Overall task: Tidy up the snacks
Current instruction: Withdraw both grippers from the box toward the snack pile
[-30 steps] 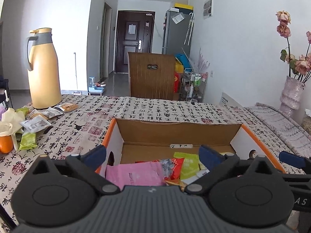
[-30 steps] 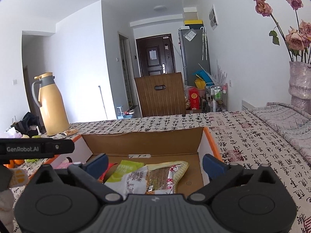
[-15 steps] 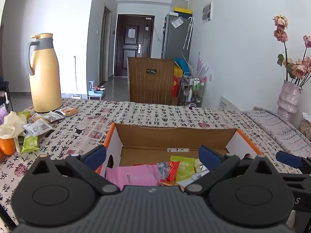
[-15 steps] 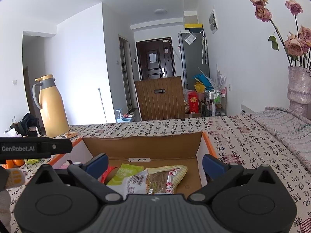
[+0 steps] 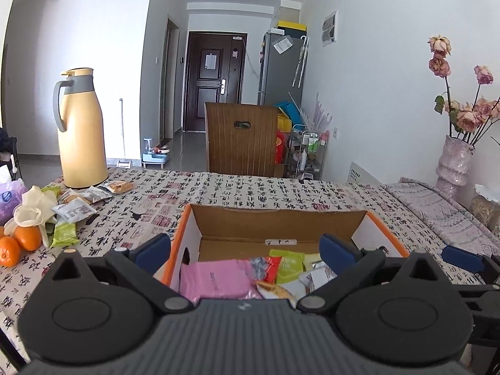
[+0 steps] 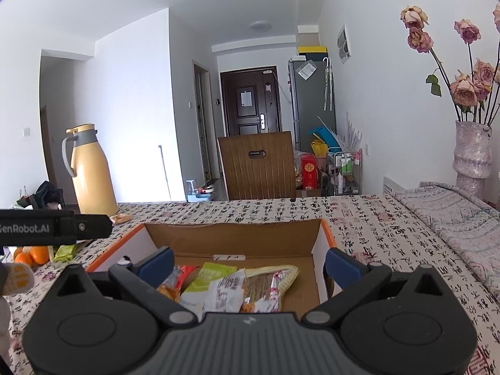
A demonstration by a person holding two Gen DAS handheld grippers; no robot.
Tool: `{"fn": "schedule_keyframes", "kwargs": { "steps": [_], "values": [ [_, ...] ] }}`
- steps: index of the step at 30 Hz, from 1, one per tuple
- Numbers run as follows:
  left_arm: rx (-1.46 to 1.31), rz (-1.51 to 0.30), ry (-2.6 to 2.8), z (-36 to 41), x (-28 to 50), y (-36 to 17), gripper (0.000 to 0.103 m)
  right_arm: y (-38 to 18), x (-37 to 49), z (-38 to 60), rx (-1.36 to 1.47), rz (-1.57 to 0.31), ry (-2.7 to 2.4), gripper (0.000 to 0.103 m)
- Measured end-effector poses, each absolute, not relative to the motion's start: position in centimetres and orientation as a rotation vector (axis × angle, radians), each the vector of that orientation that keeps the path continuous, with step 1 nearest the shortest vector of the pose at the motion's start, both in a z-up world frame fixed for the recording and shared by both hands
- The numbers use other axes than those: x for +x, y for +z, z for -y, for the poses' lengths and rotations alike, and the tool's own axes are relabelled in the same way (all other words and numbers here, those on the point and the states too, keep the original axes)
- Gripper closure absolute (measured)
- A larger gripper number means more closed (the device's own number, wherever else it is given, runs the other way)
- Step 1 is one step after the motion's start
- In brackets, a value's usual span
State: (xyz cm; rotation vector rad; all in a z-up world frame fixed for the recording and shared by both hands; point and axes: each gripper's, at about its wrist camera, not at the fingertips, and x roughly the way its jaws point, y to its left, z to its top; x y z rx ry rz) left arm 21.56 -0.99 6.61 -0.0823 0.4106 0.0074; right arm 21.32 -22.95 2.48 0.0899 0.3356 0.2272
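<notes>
Your left gripper point(image 5: 245, 251) and right gripper point(image 6: 250, 264) both gape empty over the snack-filled box point(image 5: 275, 218); loose packets point(image 5: 75, 209) lie near the tablecloth's left edge.

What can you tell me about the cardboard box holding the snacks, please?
The cardboard box is open-topped and shallow, brown inside, with white side walls and orange rims. It sits flat on the script-printed tablecloth, its near half strewn with snack packets, among them a pink packet. A small white label is on the floor near the back wall. Neither tongs touch it.
</notes>
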Motion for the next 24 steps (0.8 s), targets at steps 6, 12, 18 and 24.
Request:
{"fn": "schedule_keyframes", "kwargs": {
  "steps": [6,12,18,24],
  "values": [
    [-0.064,-0.424,0.008,0.8,19.6,6.2,0.0,1.9,19.1,23.2,0.085,-0.362,0.224,0.0],
    [-0.062,-0.449,0.007,0.6,17.9,5.2,0.0,1.0,17.1,23.7,0.087,-0.392,0.221,0.0],
    [-0.063,-0.483,0.009,0.3,16.8,3.9,0.0,0.2,15.9,24.2,0.095,-0.425,0.219,0.0],
    [-0.063,-0.511,0.01,-0.1,15.7,2.7,0.0,-0.8,14.8,24.3,0.097,-0.454,0.222,0.0]
  ]
}}
